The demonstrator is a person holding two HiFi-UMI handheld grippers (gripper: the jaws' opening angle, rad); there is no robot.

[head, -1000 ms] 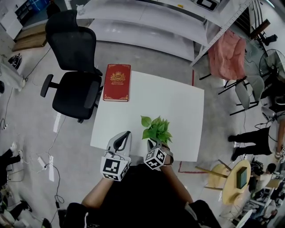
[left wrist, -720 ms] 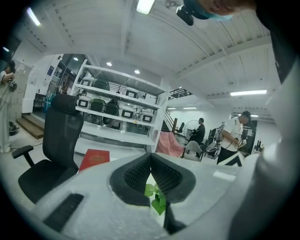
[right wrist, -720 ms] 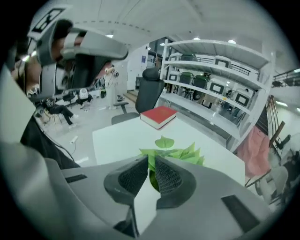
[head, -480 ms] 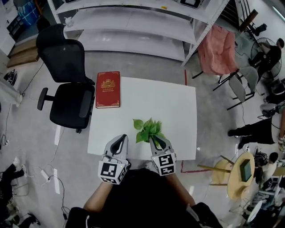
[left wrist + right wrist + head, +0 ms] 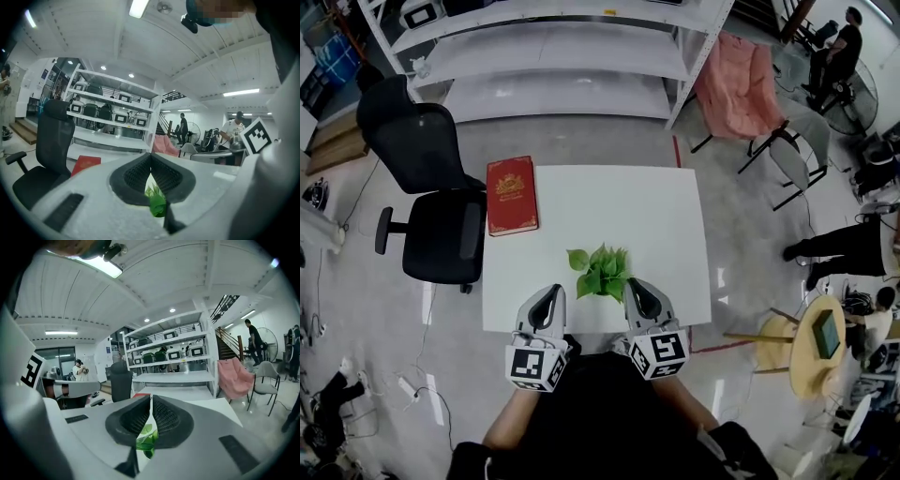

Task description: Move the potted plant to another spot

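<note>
Claws closed: left gripper (image 5: 555,294), right gripper (image 5: 633,287), both empty.

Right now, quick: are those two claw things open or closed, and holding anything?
Left gripper: shut, nothing between its jaws.
Right gripper: shut, nothing between its jaws; the potted plant stands free on the table between the two.

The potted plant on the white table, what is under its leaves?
Of the potted plant only leaves show from above, the white table around them. The pot is hidden beneath them.
</note>
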